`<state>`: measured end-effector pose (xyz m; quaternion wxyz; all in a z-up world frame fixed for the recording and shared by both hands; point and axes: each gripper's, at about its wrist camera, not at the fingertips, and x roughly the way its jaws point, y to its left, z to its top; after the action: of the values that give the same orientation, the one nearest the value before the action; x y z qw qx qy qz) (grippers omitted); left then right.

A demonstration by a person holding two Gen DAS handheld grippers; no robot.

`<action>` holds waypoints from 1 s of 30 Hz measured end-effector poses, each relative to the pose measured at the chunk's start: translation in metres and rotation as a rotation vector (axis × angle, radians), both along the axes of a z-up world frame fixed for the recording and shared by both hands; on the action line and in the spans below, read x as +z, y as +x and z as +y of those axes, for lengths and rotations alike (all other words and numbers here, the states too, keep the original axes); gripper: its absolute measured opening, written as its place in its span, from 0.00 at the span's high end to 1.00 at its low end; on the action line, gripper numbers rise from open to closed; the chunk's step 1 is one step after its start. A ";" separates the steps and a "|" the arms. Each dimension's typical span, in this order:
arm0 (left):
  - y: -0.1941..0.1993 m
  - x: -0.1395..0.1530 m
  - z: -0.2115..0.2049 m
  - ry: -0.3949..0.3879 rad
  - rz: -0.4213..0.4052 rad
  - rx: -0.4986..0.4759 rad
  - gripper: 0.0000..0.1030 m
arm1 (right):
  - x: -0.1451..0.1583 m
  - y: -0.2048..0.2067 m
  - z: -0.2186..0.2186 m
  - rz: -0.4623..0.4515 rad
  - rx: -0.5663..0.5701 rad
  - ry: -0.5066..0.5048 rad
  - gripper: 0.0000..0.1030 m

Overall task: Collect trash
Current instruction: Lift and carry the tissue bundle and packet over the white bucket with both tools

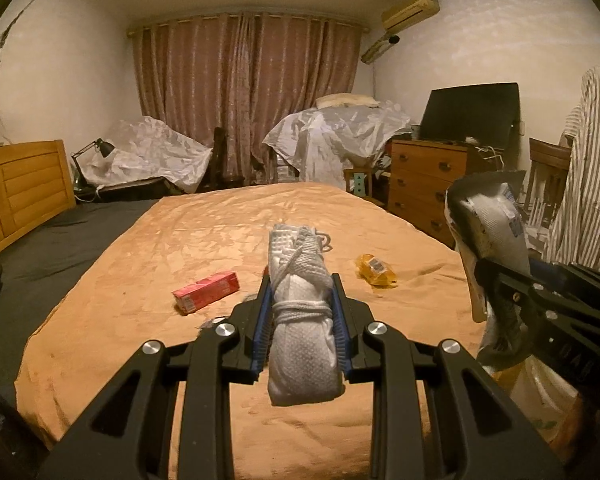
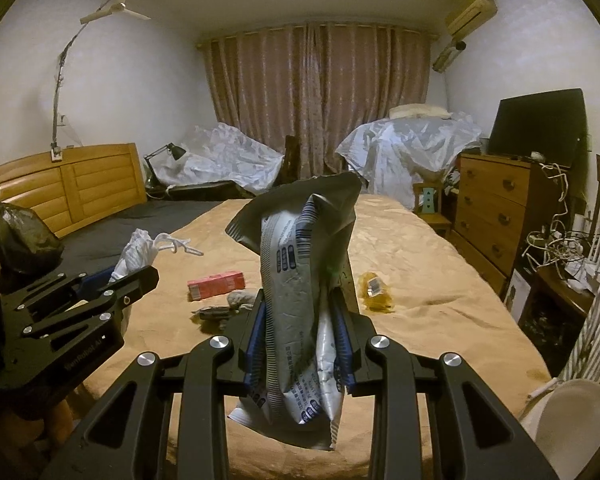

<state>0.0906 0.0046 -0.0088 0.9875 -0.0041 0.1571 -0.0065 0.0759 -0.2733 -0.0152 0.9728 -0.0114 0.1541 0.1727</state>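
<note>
My left gripper [image 1: 301,280] is shut on a white woven bundle [image 1: 300,344] tied round with cord, held above the bed. In the right wrist view the same bundle [image 2: 138,254] shows at the left. My right gripper [image 2: 300,294] is shut on a crumpled silver foil wrapper [image 2: 296,264] that stands upright between its pads; the left wrist view has this wrapper [image 1: 490,220] at the right. On the orange blanket [image 1: 180,360] lie a pink carton [image 1: 206,290], a yellow wrapper [image 1: 376,270] and, near the carton, a small grey crumpled scrap [image 2: 240,299].
A black bag [image 2: 24,236] hangs at the far left. A wooden headboard [image 2: 80,192] stands left of the bed and a dresser [image 2: 496,208] with a screen to its right. A white chair back [image 2: 572,420] and a striped shirt [image 1: 588,184] are close on the right.
</note>
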 end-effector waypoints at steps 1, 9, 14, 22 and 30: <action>0.001 0.000 -0.004 0.001 -0.001 -0.008 0.75 | 0.002 0.000 -0.004 0.000 -0.008 -0.001 0.69; 0.012 0.006 -0.049 0.002 -0.004 -0.099 0.75 | 0.014 -0.008 -0.050 -0.005 -0.098 -0.015 0.69; 0.017 0.010 -0.087 0.005 -0.006 -0.171 0.75 | 0.018 -0.018 -0.095 0.002 -0.167 -0.016 0.69; 0.026 0.011 -0.155 0.021 0.011 -0.303 0.75 | 0.018 -0.032 -0.186 0.026 -0.285 -0.021 0.69; 0.032 0.006 -0.230 0.029 0.044 -0.458 0.75 | 0.011 -0.042 -0.277 0.087 -0.407 -0.040 0.69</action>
<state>0.1226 -0.2254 -0.0026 0.9566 0.0455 0.1757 -0.2280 0.0337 -0.5502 -0.0042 0.9796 0.0083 0.1984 -0.0300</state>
